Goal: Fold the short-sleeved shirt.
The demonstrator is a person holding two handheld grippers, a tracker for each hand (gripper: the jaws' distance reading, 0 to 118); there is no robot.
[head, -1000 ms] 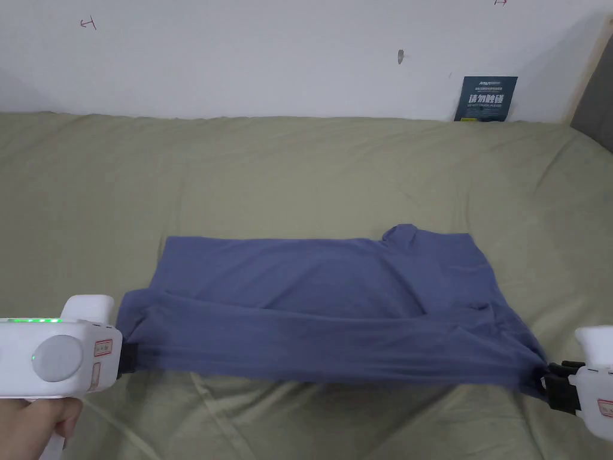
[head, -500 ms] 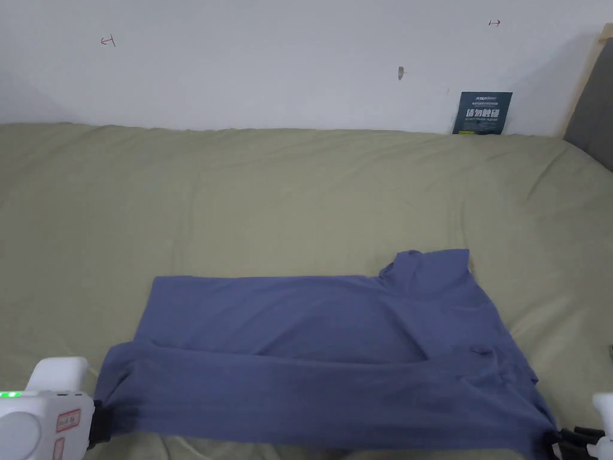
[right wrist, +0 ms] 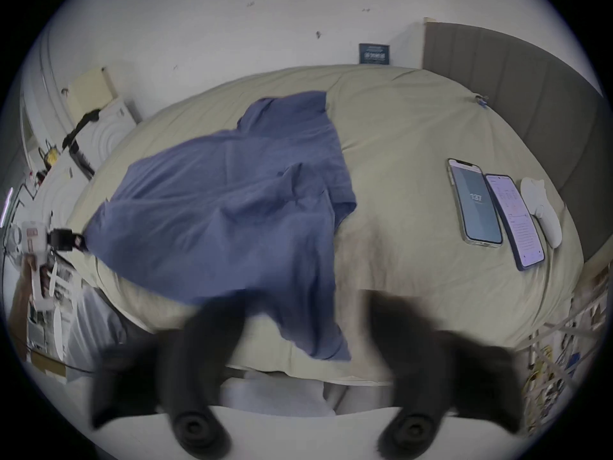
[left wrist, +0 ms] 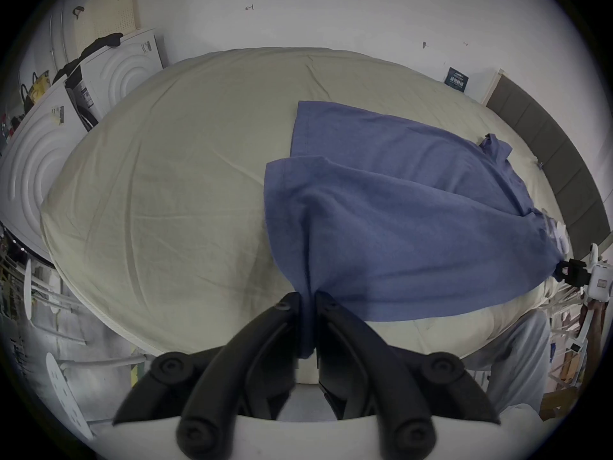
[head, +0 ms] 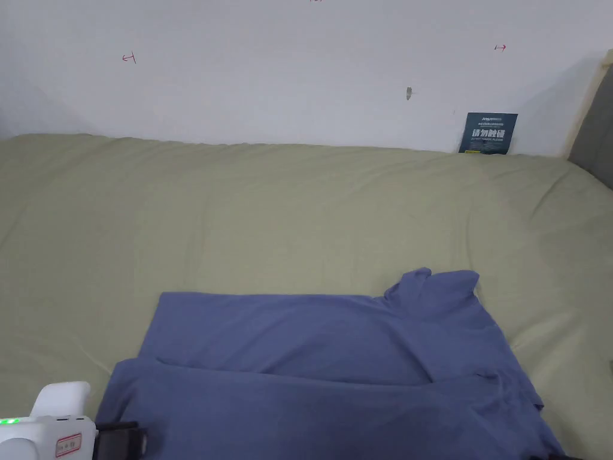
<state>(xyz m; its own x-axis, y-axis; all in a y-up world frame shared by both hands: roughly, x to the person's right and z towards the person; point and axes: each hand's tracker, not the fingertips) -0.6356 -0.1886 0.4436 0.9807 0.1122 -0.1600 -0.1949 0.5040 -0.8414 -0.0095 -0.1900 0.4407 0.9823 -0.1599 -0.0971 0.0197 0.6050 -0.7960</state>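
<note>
The left tool is clenched on the hem of the blue shirt, the right tool, blurred, stands released, on an olive-sheeted bed against a white wall, two phones beside the half-folded shirt.

Blue short-sleeved cotton shirt: 1 s ago its near folded edge hung stretched taut between the 2 grippers, with a strip of olive-green bed sheet showing under it; now that edge has slackened and sunk onto the sheet toward the bed's near side. White handheld right gripper with black jaws: 1 s ago clamped on the shirt's right corner, now jaws wide apart and blurred in the right gripper view, the corner lying loose over the bed's edge.
</note>
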